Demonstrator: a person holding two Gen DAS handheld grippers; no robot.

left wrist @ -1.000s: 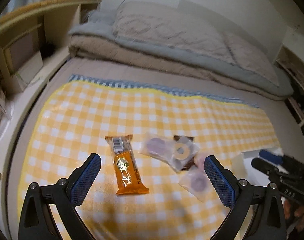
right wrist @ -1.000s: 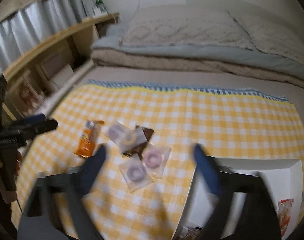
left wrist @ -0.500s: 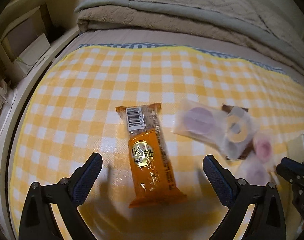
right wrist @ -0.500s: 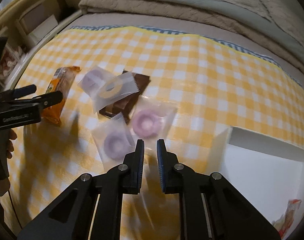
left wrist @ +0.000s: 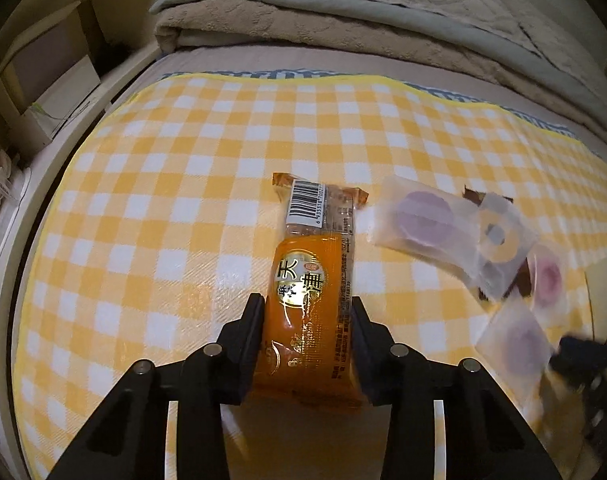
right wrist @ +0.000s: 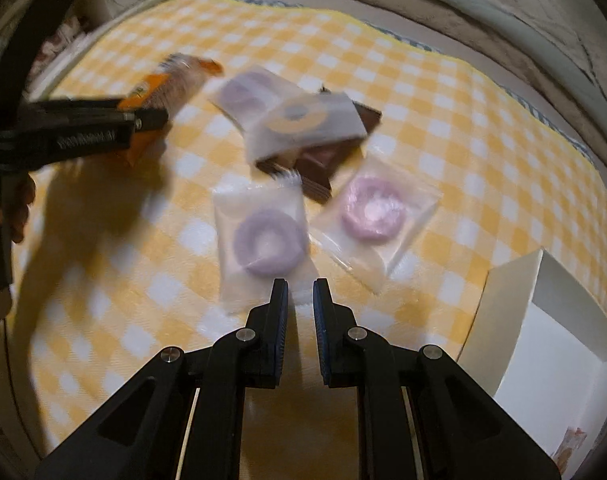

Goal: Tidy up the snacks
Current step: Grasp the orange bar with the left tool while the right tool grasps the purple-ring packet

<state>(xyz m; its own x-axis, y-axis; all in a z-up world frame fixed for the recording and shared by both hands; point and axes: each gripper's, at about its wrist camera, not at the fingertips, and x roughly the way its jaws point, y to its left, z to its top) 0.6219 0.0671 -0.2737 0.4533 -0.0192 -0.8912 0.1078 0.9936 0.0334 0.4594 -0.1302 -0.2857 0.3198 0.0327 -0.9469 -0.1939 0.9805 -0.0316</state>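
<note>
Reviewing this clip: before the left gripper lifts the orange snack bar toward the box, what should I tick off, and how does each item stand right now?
1. Left gripper closed on the orange snack bar: ok, a finger on each long side.
2. Grip placement: ok, at the bar's near half, the barcode end free.
3. Bar free of neighbours: ok, the purple ring candy packet lies beside it, apart.
4. Right gripper out of the way: ok, over the near purple ring packet, jaws nearly together with nothing between them.
5. White box open to receive: ok, its mouth faces up.
6. Lifted off the checked cloth: cannot tell.
</note>
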